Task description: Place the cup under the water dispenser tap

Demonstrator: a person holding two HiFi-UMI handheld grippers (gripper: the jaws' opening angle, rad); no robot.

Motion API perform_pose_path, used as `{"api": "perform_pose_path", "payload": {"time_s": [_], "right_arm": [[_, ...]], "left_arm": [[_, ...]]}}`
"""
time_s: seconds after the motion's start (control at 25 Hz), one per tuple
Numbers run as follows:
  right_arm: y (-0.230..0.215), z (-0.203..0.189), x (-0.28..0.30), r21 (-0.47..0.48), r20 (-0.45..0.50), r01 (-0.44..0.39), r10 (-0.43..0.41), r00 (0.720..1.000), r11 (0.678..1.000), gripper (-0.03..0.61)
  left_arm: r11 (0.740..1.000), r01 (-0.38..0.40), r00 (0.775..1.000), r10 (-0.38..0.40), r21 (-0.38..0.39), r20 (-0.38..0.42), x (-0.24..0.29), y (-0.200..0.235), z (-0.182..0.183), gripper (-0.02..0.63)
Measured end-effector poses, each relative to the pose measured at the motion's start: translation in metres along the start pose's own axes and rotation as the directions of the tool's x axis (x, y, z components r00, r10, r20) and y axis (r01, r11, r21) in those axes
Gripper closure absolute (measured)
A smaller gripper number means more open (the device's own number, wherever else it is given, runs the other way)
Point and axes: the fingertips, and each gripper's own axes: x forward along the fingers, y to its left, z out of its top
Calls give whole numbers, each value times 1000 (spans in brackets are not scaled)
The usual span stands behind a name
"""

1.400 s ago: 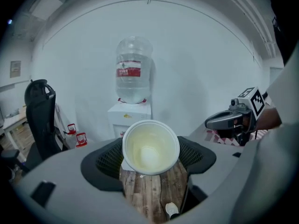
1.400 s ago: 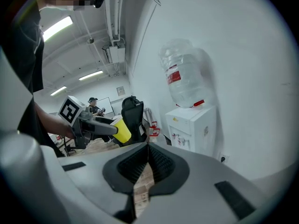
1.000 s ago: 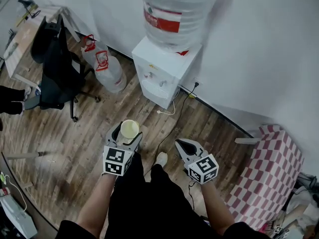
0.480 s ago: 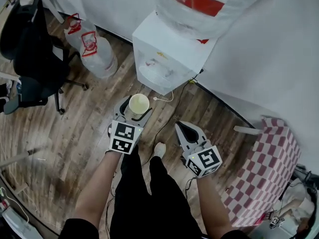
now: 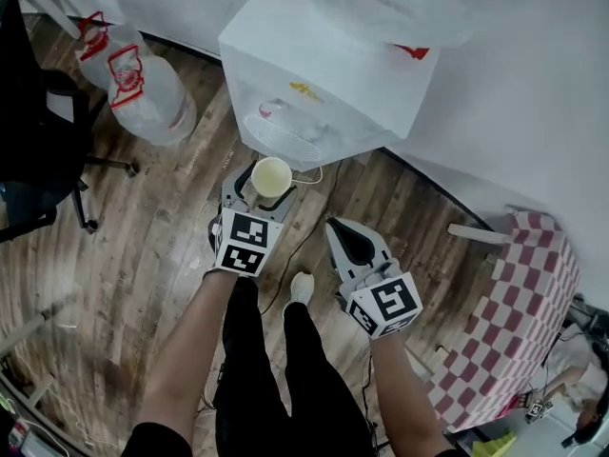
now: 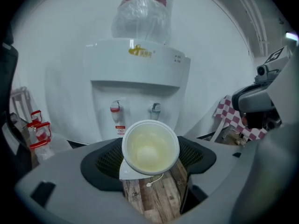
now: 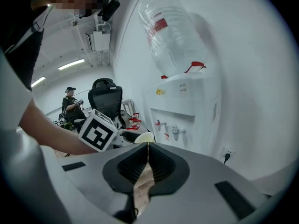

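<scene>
My left gripper (image 5: 257,190) is shut on a pale yellow-white paper cup (image 5: 272,176), upright and empty. The cup (image 6: 150,146) fills the space between the jaws in the left gripper view. Straight ahead stands the white water dispenser (image 6: 135,83) with a red tap (image 6: 115,109) and a grey-blue tap (image 6: 155,108); the cup sits below and in front of them, apart from the machine. The dispenser (image 5: 324,74) carries a big clear bottle (image 5: 400,3). My right gripper (image 5: 344,243) is shut and holds nothing, to the right of the cup. In the right gripper view its jaws (image 7: 148,164) meet.
Spare water bottles (image 5: 133,84) stand on the wooden floor left of the dispenser. A black office chair (image 5: 38,150) is at the far left. A red-checked cloth (image 5: 514,322) covers something at the right. A white cable (image 5: 309,181) lies by the dispenser's foot. A person (image 7: 72,106) sits far off.
I have come closer to the dispenser, which now looms larger in the head view. The left gripper has carried the cup forward toward the taps. The right gripper stayed shut alongside.
</scene>
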Motion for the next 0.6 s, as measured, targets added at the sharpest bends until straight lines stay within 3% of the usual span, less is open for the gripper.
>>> {"api": "perform_pose_path", "payload": {"time_s": [0.32,0.6], "right_arm": [[-25,-37,27,-16,-28,23,-24,999,1000,557],[-38,-63,33,12,-41,37,-36,999,999,557]], "left_arm": [[998,29,999,-27,52,-43,95,-2,-35,244],[996,46,997,-40,79,-65,144,-1,-46,242]]}}
